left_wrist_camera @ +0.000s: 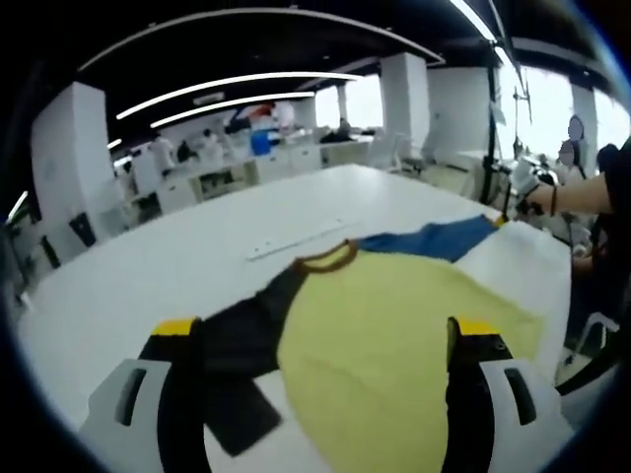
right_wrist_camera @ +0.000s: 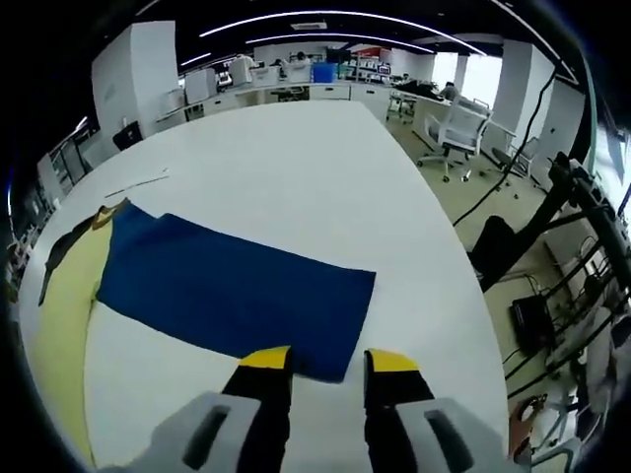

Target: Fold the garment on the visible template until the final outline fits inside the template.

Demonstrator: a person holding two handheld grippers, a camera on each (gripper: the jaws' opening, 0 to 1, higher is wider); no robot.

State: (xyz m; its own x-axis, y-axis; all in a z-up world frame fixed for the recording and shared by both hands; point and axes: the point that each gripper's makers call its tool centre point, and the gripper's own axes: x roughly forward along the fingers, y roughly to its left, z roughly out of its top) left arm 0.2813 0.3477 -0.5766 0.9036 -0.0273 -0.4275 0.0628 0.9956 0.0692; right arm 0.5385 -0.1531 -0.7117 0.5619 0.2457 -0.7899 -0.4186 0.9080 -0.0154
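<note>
Soft yellow shirt with black and blue sleeves (left_wrist_camera: 394, 325) spread flat on white table (left_wrist_camera: 197, 266). Limp, light, probably slides easily. Left gripper (left_wrist_camera: 325, 340) spread wide; right gripper (right_wrist_camera: 328, 361) parted, empty, at blue sleeve (right_wrist_camera: 227, 291) cuff. Best grabbed by edges.

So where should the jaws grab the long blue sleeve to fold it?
Probably at the cuff end of the long blue fabric sleeve, coming from the table's near edge. It lies flat, and that free edge sits right before the right gripper, whose jaws stand open.

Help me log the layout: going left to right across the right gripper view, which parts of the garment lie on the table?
Black sleeve → yellow body → blue sleeve, all lying on the white table.
</note>
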